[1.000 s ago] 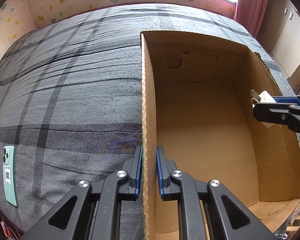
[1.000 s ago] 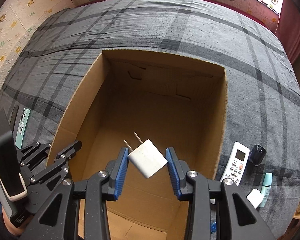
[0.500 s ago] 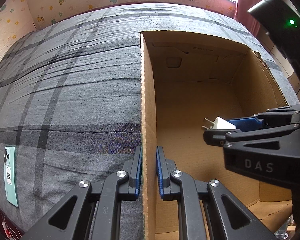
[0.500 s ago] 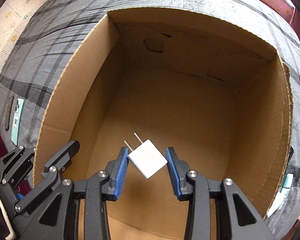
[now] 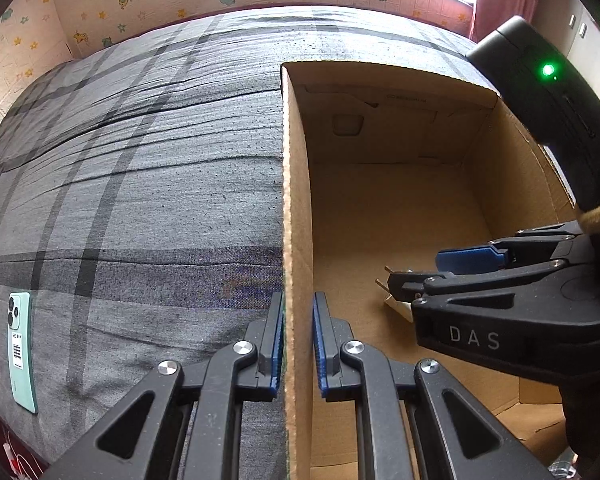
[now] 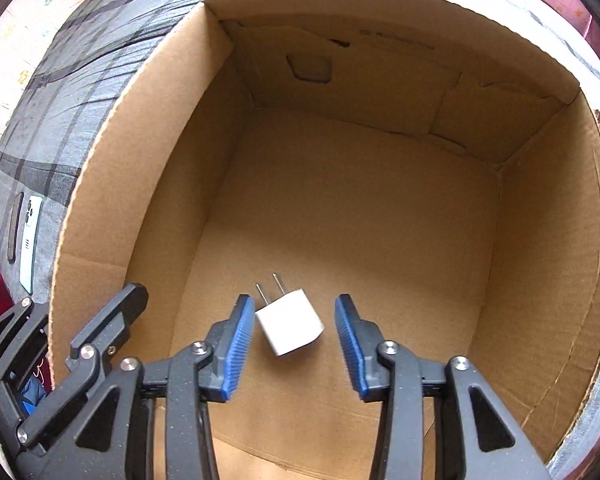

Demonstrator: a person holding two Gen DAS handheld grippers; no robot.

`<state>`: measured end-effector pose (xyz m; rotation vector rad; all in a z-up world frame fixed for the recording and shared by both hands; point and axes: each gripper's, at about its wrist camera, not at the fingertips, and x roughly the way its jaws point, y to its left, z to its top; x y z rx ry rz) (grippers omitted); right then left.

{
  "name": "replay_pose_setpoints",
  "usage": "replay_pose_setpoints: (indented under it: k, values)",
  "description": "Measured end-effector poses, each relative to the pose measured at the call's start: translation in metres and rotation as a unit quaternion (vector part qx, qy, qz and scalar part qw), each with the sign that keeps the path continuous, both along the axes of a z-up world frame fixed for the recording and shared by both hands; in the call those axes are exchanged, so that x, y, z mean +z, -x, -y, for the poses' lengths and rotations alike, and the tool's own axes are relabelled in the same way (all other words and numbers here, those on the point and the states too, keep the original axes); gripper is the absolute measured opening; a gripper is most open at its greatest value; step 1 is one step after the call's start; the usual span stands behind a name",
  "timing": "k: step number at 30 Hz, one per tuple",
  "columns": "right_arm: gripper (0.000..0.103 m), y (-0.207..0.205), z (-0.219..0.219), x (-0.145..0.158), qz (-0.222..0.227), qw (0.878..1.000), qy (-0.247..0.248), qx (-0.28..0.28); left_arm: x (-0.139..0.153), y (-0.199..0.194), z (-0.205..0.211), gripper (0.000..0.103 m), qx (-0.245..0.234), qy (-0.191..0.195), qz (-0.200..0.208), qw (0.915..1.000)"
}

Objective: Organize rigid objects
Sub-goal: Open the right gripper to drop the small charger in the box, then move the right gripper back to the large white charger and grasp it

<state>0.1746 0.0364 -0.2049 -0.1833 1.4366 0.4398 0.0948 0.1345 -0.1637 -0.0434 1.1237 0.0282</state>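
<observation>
Left gripper [image 5: 298, 344], jaws clamped on the left wall of an open cardboard box [image 5: 296, 200] standing on a grey plaid bedspread [image 5: 140, 180]. Right gripper [image 5: 416, 270], reaching down inside the box near its right wall, jaws just opened; a white plug adapter [image 5: 398, 302] shows below its fingertips, seemingly resting on the box floor. A teal phone [image 5: 20, 348] lies near the bedspread's left edge.

The left gripper [image 5: 298, 344] points steeply downward, its blue pads clamped tight. The right gripper [image 6: 294, 344] points almost straight down, its jaws having just opened, the pads apparently touching nothing, though one side's gap looks slim.
</observation>
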Motion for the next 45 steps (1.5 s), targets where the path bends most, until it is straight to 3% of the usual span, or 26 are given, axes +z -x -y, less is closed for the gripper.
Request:
replay_pose_setpoints:
  k: [5,10,22,45]
  values:
    - [0.060,0.004,0.005,0.012,0.026,1.000,0.005,-0.001,0.000,0.000,-0.001,0.014,0.002,0.002,0.000,1.0000]
    - [0.080,0.014,0.008,0.029,0.046,0.999,0.007,0.004,0.000,0.000,0.000,0.014,0.002,0.001,0.001,1.0000]
    - [0.096,0.027,0.018,0.069,0.107,0.994,0.021,0.004,0.000,-0.001,0.000,0.014,0.005,0.000,-0.001,1.0000]
    - [0.098,0.023,0.074,0.118,0.144,0.988,0.015,-0.049,0.000,-0.001,0.001,0.014,0.004,-0.008,-0.001,1.0000]
